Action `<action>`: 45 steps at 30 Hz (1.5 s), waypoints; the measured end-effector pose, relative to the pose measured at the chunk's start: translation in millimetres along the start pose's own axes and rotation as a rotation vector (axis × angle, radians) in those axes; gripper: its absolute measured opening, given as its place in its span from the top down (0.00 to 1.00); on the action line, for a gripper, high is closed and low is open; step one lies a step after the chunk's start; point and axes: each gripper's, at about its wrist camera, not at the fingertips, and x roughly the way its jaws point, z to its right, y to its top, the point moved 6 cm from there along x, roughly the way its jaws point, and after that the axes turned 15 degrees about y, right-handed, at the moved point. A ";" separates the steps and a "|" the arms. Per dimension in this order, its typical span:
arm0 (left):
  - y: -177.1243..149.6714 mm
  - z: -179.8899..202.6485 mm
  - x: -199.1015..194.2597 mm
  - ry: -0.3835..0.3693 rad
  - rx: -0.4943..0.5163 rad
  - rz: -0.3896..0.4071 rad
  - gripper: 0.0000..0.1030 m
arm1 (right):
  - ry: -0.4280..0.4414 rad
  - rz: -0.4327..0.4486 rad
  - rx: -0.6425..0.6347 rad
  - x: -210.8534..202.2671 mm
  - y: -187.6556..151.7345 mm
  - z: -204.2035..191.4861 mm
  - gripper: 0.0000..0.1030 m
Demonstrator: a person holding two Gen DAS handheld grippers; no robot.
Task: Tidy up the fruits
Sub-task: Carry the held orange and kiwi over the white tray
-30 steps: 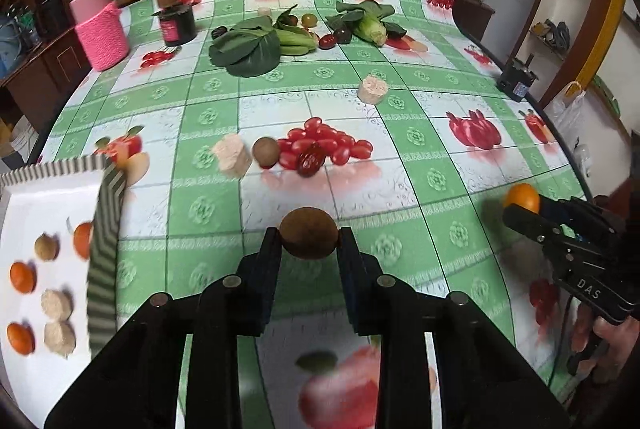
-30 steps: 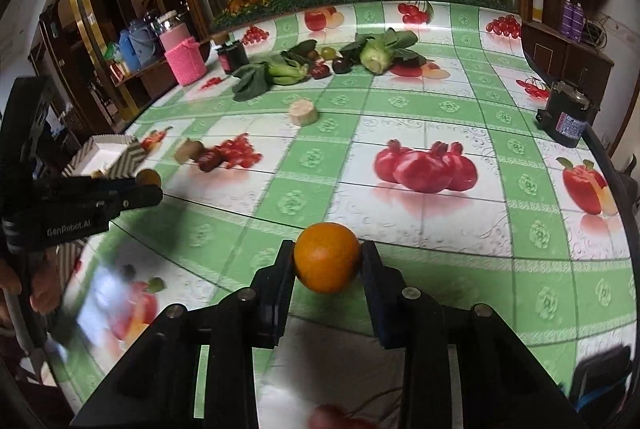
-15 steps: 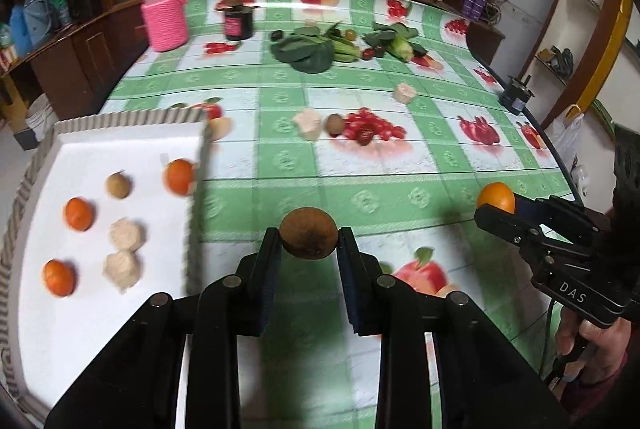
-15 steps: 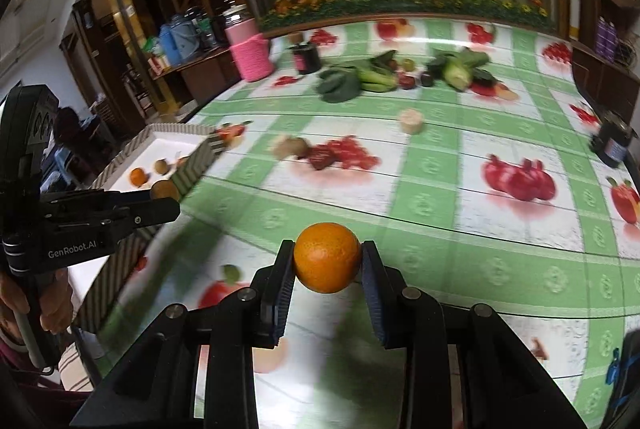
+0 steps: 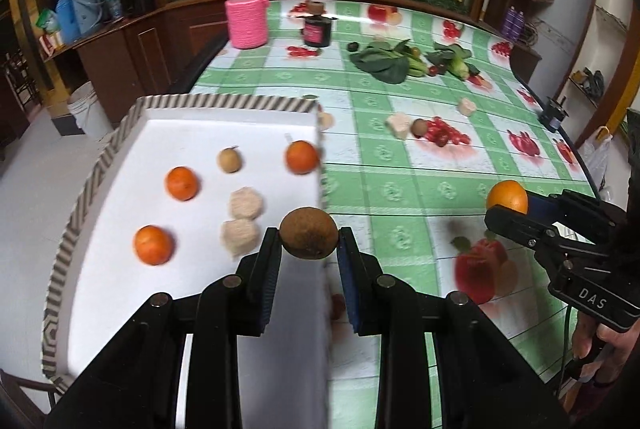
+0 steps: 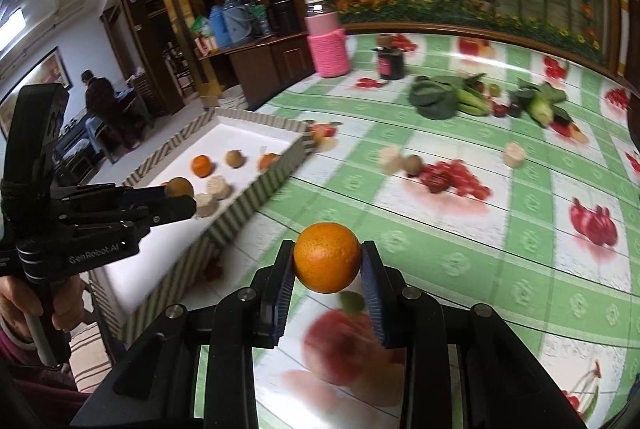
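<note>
My left gripper [image 5: 308,253] is shut on a brown kiwi [image 5: 308,233] and holds it above the right edge of the white tray [image 5: 120,281]. The tray holds three oranges [image 5: 182,183], a small brown fruit [image 5: 229,160] and two beige pieces [image 5: 246,203]. My right gripper [image 6: 326,269] is shut on an orange [image 6: 327,257] above the tablecloth, right of the tray [image 6: 256,189]. The right gripper also shows in the left wrist view [image 5: 510,209], and the left gripper in the right wrist view [image 6: 182,195].
On the green checked tablecloth [image 5: 400,189] lie a beige piece [image 5: 399,125], a brown fruit [image 5: 419,127], another beige piece [image 5: 467,106] and leafy vegetables [image 5: 384,63]. A pink jar [image 5: 246,15] and a dark jar [image 5: 317,31] stand at the back.
Both grippers have swung left toward the tray with their fruits. The left gripper with the kiwi now hangs over the tray's right edge.
</note>
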 end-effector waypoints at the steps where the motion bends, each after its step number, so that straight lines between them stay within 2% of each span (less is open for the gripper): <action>1: -1.2 -5.3 0.7 0.005 -0.007 -0.002 0.75 | 0.005 -0.004 -0.007 2.8 1.1 -3.8 0.68; 16: -30.0 -90.6 19.2 0.071 -0.142 -0.071 0.75 | 0.112 -0.091 -0.124 62.8 16.4 -73.8 0.68; 26: -44.2 -102.0 38.6 0.076 -0.150 -0.124 0.75 | 0.173 -0.189 -0.182 116.9 16.5 -109.5 0.68; 31: -43.8 -104.7 46.4 0.074 -0.156 -0.136 0.75 | 0.184 -0.234 -0.189 137.6 12.9 -112.2 0.68; 45: -40.5 -107.6 56.6 0.082 -0.151 -0.158 0.75 | 0.206 -0.277 -0.198 156.5 6.4 -117.1 0.68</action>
